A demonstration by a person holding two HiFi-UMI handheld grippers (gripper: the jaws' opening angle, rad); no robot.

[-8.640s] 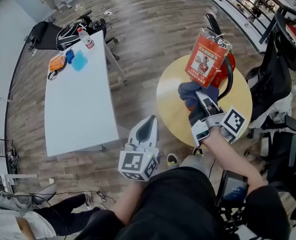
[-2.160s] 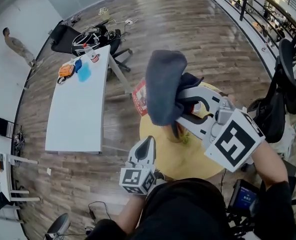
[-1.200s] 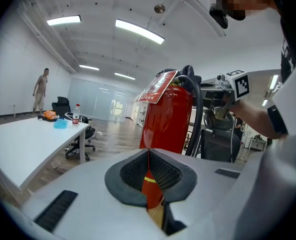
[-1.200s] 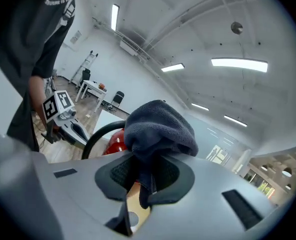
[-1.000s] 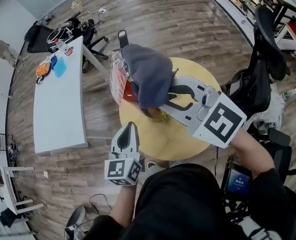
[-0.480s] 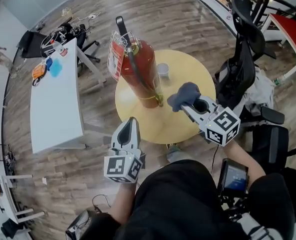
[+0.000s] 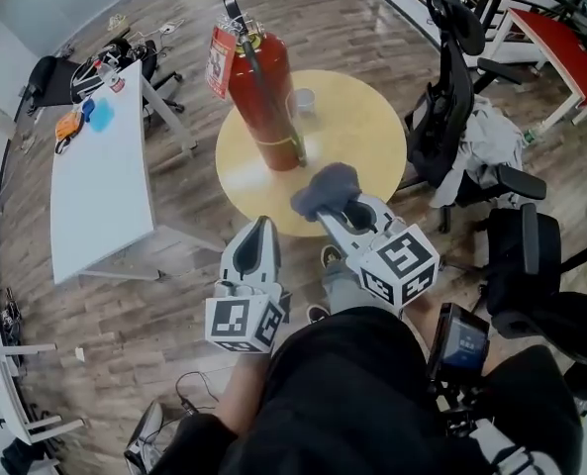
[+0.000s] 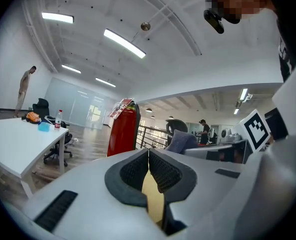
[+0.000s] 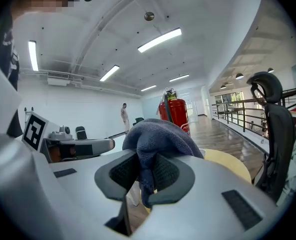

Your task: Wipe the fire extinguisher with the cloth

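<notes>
though off extinguisher (image 7: 263, 97), cloth (image 7: 325, 184) in claw (image 9: 147, 166)

One red fire extinguisher (image 7: 263, 97) and one clear cup (image 7: 300, 100) stand on the single round yellow table (image 7: 367, 151). There is one grey cloth (image 7: 325, 184). There are two grippers: the left gripper (image 7: 259, 228) and the right gripper (image 7: 329, 206). One long white table (image 7: 100, 206) carries one bottle (image 8: 58, 119). Two black office chairs are at the right, a far chair (image 7: 441, 97) and a near chair (image 7: 536, 265).
</notes>
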